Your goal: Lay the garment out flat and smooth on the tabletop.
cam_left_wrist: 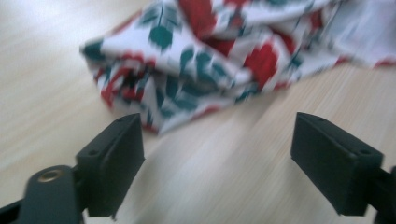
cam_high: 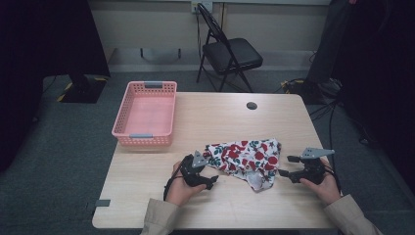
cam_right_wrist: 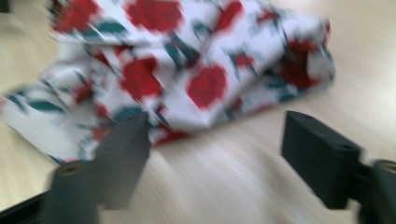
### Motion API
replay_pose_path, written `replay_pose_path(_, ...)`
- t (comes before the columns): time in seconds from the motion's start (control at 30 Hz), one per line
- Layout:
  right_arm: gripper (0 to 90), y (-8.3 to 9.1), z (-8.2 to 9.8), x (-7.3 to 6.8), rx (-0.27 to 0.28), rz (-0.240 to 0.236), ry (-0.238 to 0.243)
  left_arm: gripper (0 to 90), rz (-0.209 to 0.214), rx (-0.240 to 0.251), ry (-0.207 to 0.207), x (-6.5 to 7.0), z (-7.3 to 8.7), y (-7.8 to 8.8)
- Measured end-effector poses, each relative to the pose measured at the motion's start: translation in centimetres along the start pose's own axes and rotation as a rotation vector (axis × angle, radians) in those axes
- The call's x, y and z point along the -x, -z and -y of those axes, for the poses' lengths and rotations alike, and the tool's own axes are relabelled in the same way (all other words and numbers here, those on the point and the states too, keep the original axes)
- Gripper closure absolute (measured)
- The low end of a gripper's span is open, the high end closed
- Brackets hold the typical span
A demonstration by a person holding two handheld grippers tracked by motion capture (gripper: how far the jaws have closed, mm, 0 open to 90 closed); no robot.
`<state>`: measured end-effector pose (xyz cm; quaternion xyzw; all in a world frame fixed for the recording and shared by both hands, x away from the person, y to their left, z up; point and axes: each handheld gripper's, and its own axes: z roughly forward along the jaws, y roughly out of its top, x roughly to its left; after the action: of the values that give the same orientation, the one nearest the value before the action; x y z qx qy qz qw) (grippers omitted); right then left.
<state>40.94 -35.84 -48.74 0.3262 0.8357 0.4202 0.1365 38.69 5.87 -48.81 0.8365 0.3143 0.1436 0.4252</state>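
Step in hand: approach to the cloth (cam_high: 244, 159); both grippers are set either side of it, neither has a grip. Judged to be the start of folding or moving it, perhaps toward the basket (cam_high: 145, 115).

Cloth, place: near the front middle of the table (cam_high: 210, 117), lying between the two grippers, well apart from the basket.

Left gripper (cam_left_wrist: 219, 158): jaws wide apart, nothing between them; bare tabletop shows in the gap, the cloth's near corner just ahead of the left jaw.

Right gripper (cam_right_wrist: 215, 154): jaws wide apart, holding nothing; the cloth edge lies just beyond the jaw tips. View blurred.

Next move, judged: each gripper needs to slide a jaw under a cloth edge or corner and close on it; thin fabric flat on a smooth top may call for a low, flat approach.

Cloth, material: soft, limp fabric, white ground with red flowers and dark green leaves; loosely bunched, several layers overlapping, one plain white patch at the near side.

Table, surface: pale wood grain, smooth, with a dark round hole cover (cam_high: 251, 105) at the far side.

Basket: pink plastic, rectangular, lattice walls, empty, at the table's far left corner.
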Motion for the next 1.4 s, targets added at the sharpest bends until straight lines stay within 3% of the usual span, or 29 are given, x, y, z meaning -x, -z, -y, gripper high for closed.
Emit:
replay_pose_path(0.07, 35.8, 0.1, -0.6, -0.6, 0.023, -0.027, 0.021, 26.1, 0.001, 0.016, -0.013, 0.3, -0.4, 0.0)
replay_pose_path(0.1, 35.8, 0.1, -0.6, -0.6, 0.023, -0.027, 0.021, 26.1, 0.005, 0.026, -0.024, 0.5, -0.7, -0.1)
replay_pose_path(0.13, 43.6, 0.0, -1.0, -1.2, 0.046, -0.064, 0.021, 35.7, 0.018, 0.037, -0.024, 0.7, -1.0, -0.2)
replay_pose_path(0.17, 43.6, 0.0, -1.0, -1.2, 0.046, -0.064, 0.021, 35.7, 0.030, 0.048, -0.032, 0.9, -1.3, -0.4)
replay_pose_path(0.2, 51.3, -0.3, -1.4, -1.6, 0.044, -0.097, 0.036, 39.9, 0.059, 0.060, -0.041, 1.3, -1.8, -0.8)
replay_pose_path(0.23, 53.6, -0.5, -1.5, -1.7, 0.042, -0.105, 0.040, 44.4, 0.075, 0.057, -0.042, 1.5, -1.9, -1.2)
replay_pose_path(0.33, 58.6, -1.1, -1.7, -1.9, 0.041, -0.141, 0.039, 45.9, 0.098, 0.043, -0.041, 2.0, -2.1, -1.9)
replay_pose_path(0.43, 62.8, -1.7, -1.7, -2.0, 0.020, -0.142, 0.050, 46.1, 0.093, 0.013, -0.062, 2.2, -2.1, -2.9)
replay_pose_path(0.7, 82.8, -2.5, -1.2, -1.8, -0.045, -0.174, 0.040, 68.6, 0.070, -0.025, -0.049, 1.8, -1.9, -3.6)
replay_pose_path(0.93, 87.0, -2.4, -1.1, -2.0, -0.070, -0.197, 0.045, 80.4, 0.093, -0.048, -0.066, 1.7, -1.8, -3.3)
replay_pose_path(1.23, 88.0, -1.8, -0.6, -2.7, -0.081, -0.220, 0.043, 82.8, 0.122, -0.060, -0.071, 1.9, -1.8, -3.0)
replay_pose_path(1.4, 88.1, -1.3, -0.3, -3.2, -0.092, -0.245, 0.051, 83.4, 0.146, -0.075, -0.099, 2.5, -1.6, -2.6)
